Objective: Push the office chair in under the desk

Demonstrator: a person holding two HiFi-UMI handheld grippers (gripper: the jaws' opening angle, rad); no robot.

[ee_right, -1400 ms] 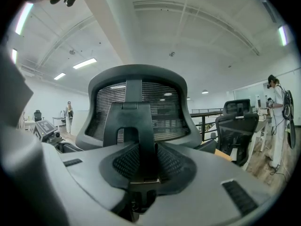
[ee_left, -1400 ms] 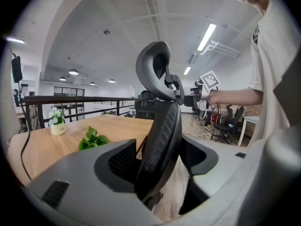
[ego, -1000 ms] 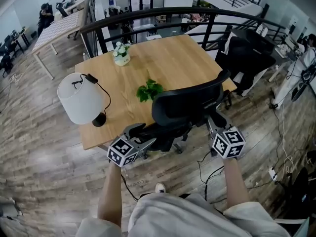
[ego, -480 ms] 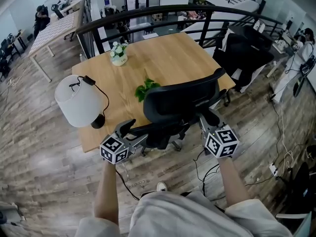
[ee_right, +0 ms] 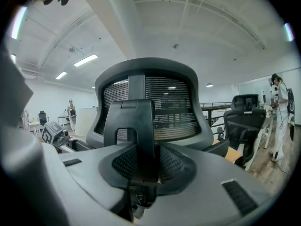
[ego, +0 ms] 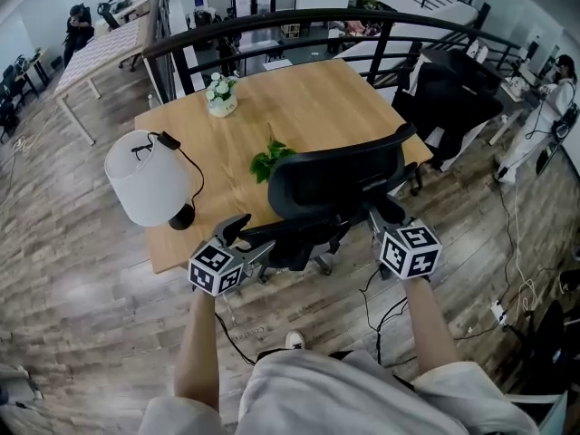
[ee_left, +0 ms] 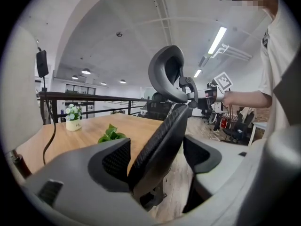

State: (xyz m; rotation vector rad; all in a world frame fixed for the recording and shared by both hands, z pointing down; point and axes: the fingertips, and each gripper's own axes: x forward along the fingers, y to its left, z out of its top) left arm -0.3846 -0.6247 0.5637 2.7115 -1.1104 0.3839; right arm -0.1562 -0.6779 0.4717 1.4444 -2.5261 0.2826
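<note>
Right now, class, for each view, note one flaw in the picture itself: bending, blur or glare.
Head view: the wide lens bows the railing into an arc, though the desk is sharp. Left gripper view: a dark round border, and a ceiling light glares. Right gripper view: the near jaws look soft, the chair beyond them crisper.

office chair (ego: 335,187) seat hidden behind its backrest, desk (ego: 313,107) underside unseen, distant person (ego: 80,27) too small for detail

Blk mesh office chair (ego: 335,184) w/ headrest, upright, close against near edge of lt-wood desk (ego: 317,107).
</note>
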